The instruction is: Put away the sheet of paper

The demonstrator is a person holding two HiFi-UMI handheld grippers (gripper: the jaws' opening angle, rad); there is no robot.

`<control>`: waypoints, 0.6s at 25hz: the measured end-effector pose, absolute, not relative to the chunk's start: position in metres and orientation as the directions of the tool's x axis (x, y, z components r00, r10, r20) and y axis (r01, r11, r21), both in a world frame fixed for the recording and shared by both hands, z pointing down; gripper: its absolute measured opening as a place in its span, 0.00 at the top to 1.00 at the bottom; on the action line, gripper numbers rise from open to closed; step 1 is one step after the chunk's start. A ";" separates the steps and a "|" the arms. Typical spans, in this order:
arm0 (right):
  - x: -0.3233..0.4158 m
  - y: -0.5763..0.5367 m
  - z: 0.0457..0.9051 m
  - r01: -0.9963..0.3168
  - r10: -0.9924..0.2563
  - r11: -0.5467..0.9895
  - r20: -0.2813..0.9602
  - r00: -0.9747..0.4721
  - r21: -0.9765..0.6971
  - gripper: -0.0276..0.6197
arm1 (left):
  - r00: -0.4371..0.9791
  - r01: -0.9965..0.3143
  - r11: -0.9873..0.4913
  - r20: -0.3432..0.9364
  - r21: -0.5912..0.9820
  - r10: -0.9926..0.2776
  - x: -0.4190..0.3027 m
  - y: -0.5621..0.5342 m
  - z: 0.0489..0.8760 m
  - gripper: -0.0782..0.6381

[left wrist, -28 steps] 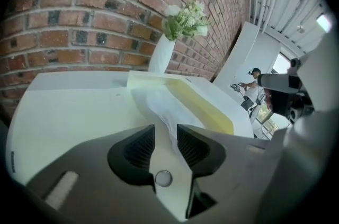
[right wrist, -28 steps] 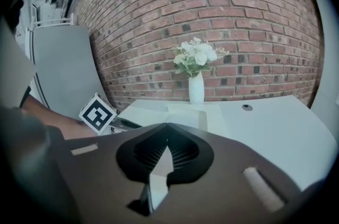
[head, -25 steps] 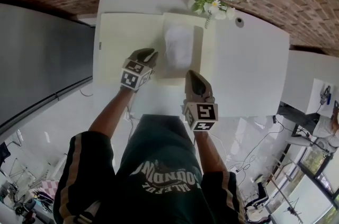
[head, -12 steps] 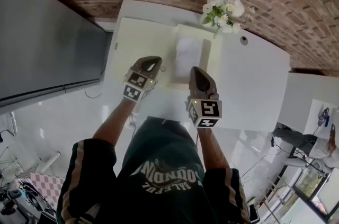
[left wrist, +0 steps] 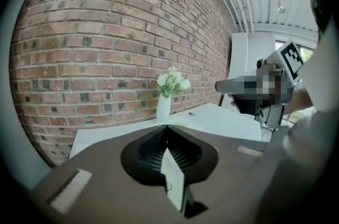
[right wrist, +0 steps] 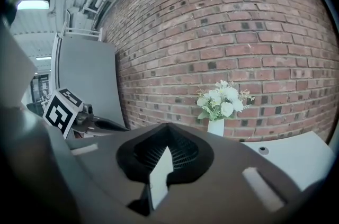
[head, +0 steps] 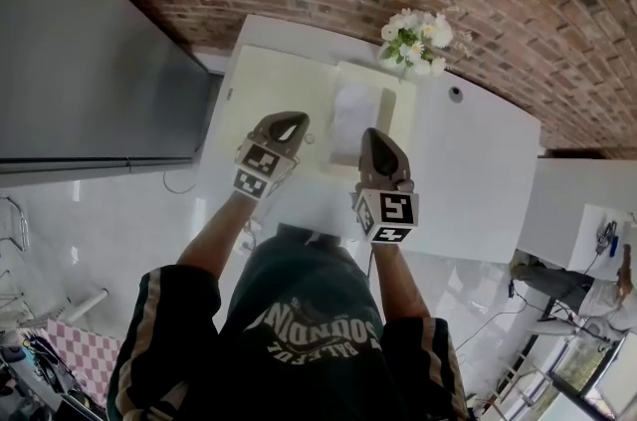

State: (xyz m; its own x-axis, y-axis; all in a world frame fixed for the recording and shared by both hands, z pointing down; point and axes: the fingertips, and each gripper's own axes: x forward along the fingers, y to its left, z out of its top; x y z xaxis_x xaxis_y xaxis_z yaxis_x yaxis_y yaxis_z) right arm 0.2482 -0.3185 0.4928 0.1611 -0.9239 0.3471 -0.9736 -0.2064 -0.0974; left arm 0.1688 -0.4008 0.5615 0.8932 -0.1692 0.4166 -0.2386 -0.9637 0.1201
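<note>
Right claw (right wrist: 168, 126) closed on white paper sheet (right wrist: 159, 176). White vase of white flowers (right wrist: 218, 112) on white counter (right wrist: 294, 157), against red brick wall (right wrist: 238, 21).

The right gripper (right wrist: 168, 125) hides the foot of the vase (right wrist: 215, 126). The left gripper (left wrist: 167, 126) covers most of the table (left wrist: 225, 118).

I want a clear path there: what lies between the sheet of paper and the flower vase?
Only the bare cream board that the sheet of paper lies on. The head view shows it, the flower vase overhanging the board's far corner.
</note>
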 end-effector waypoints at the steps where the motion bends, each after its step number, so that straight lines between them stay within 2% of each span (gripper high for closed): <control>1: 0.249 -0.317 0.491 -0.973 -0.925 -0.208 0.343 0.164 -0.095 0.96 | 0.896 -0.238 -0.963 0.412 0.125 -0.168 0.169 -0.399 0.559 0.88; 15: 0.258 -0.302 0.482 -0.967 -0.924 -0.241 0.324 0.204 -0.078 0.96 | 0.913 -0.205 -0.972 0.381 0.117 -0.147 0.181 -0.390 0.546 0.88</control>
